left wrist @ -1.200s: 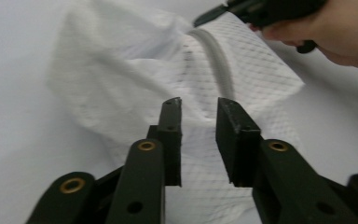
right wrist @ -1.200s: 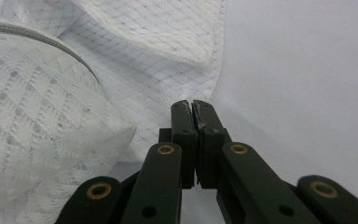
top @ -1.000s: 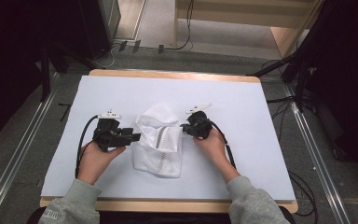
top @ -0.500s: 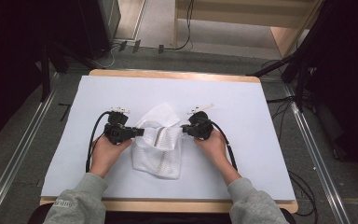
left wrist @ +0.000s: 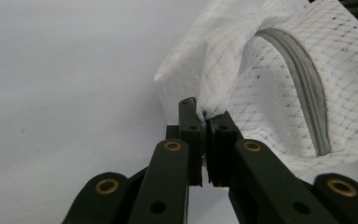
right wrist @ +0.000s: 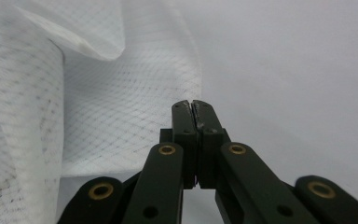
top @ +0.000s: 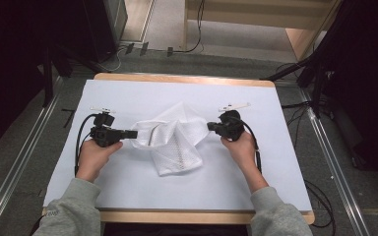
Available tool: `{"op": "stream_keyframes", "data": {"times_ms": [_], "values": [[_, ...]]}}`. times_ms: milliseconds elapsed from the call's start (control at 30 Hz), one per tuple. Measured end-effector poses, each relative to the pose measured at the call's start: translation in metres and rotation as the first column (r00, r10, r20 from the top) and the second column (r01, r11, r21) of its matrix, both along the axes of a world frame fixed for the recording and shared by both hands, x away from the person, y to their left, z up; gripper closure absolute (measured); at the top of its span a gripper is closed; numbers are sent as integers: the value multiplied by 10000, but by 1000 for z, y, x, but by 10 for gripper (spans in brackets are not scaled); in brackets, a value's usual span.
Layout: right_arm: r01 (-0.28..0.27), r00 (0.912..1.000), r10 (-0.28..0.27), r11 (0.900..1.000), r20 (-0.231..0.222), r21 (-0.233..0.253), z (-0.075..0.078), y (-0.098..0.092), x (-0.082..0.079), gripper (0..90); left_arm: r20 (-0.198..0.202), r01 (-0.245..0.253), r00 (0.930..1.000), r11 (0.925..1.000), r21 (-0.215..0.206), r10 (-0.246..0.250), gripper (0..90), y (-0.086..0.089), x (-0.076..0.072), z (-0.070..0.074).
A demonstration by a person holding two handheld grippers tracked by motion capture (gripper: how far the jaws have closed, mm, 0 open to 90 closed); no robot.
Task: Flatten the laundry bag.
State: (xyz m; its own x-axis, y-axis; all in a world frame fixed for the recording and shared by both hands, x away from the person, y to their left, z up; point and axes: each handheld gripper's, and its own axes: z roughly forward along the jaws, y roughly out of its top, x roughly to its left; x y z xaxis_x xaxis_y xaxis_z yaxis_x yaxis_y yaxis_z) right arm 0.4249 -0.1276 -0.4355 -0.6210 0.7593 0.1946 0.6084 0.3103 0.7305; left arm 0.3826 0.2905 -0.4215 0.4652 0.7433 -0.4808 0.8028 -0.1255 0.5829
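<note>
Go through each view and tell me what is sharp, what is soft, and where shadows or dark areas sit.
High view: the table is evenly lit, the surroundings fall into near black, and the whole frame is slightly soft. Left gripper view: the mesh bag and its zipper are crisp, while the near jaw arms blur. Right gripper view: the mesh weave is sharp near the jaws, with soft shadow in the folds.

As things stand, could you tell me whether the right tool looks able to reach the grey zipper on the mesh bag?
Probably not at once. The right tool is shut on the mesh bag at its right edge, while the zipper lies near the left tool, with folds of mesh between. It would have to let go first.
</note>
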Motion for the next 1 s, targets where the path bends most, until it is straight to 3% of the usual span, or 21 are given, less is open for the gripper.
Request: {"op": "stream_keyframes", "data": {"times_ms": [200,367,433,467,533,600,733,833,933,1000], "values": [[561,9984,-561,9984,52,111,7,-30,4,900,-348,142,9993,9999,-24,-143,875,9,7,-10],[899,9957,-897,9959,-232,70,0,-43,12,900,-715,422,9967,9974,582,-380,865,-2,15,-26],[950,9948,-952,9955,-371,-52,-4,-42,14,900,-867,399,9957,9951,906,-320,816,-1,17,-31],[914,9949,-918,9958,-421,-106,-7,-41,15,900,-961,339,9950,9957,867,-255,790,1,18,-33],[858,9944,-854,9963,-618,37,-10,-41,17,887,-914,166,9958,9971,748,-98,722,4,16,-32],[1005,9940,-996,9948,-443,186,-10,-43,16,815,-680,196,9976,9964,820,-140,663,6,13,-26],[903,9959,-903,9944,-22,555,2,-43,6,812,-314,267,9992,9971,708,-245,587,10,6,-15],[421,9991,-422,9959,1,795,6,-36,-3,887,-76,264,9996,9950,964,-258,534,11,0,-7],[-195,9997,203,9973,-102,715,3,-24,-7,900,179,189,9996,9943,1047,-209,496,14,-5,-1],[-696,9961,742,9934,-473,915,-5,-13,-5,900,308,111,9994,9941,1081,-145,481,16,-6,2]]}}
